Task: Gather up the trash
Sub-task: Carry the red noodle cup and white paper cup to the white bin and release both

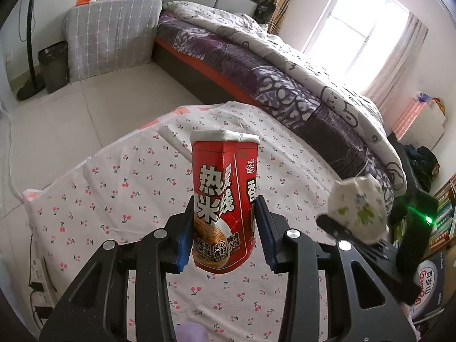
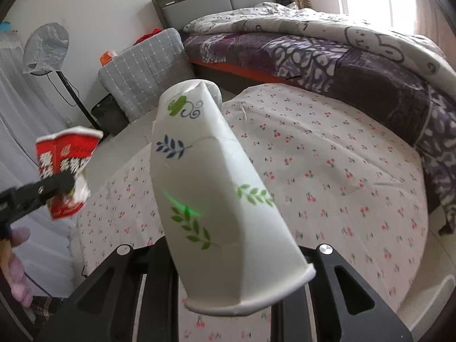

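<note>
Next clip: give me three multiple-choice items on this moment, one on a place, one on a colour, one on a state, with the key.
1. Where is the black bin?
A. on the bed
B. on the floor beside the grey checked cover
C. on the cherry-print cloth

2. What is the main colour of the carton in the left hand-held gripper?
A. red
B. blue
C. yellow

3. How is the paper cup in the right hand-held gripper?
A. intact, upright
B. crushed, creased
C. lying loose on the cloth

Key: B, the black bin stands by the grey checked cover; A, the carton is red; B, the paper cup shows dents.
</note>
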The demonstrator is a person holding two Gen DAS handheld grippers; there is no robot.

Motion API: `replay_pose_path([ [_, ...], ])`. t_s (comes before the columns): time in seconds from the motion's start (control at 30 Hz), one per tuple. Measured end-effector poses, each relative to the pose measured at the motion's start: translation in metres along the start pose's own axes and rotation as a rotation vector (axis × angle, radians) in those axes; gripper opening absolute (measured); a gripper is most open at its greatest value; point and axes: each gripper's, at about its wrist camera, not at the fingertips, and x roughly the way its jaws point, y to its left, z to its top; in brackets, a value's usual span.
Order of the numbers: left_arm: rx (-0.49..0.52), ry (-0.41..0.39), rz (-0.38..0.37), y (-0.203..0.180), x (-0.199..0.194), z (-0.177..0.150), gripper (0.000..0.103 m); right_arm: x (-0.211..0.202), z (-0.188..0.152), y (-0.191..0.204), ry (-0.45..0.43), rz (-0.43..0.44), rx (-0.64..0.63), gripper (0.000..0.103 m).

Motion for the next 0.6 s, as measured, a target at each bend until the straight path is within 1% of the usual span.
replay_pose_path([
  [0.2, 0.029, 0.001, -0.006, -0.008, 0.0, -0.006, 0.038, -0.038, -0.019, -0.002, -0.014, -0.027, 0.028, 0.021],
  [0.3, 0.044, 0.0, -0.018, -0.015, -0.002, -0.009, 0.038, -0.058, -0.027, -0.007, -0.029, -0.055, 0.024, 0.021],
  [0.5, 0.092, -0.02, -0.024, -0.03, -0.007, -0.019, 0.038, -0.092, -0.044, -0.024, -0.058, -0.073, 0.055, 0.021],
  [0.6, 0.117, -0.02, -0.019, -0.038, -0.006, -0.026, 0.038, -0.106, -0.058, -0.035, -0.07, -0.088, 0.077, 0.021],
])
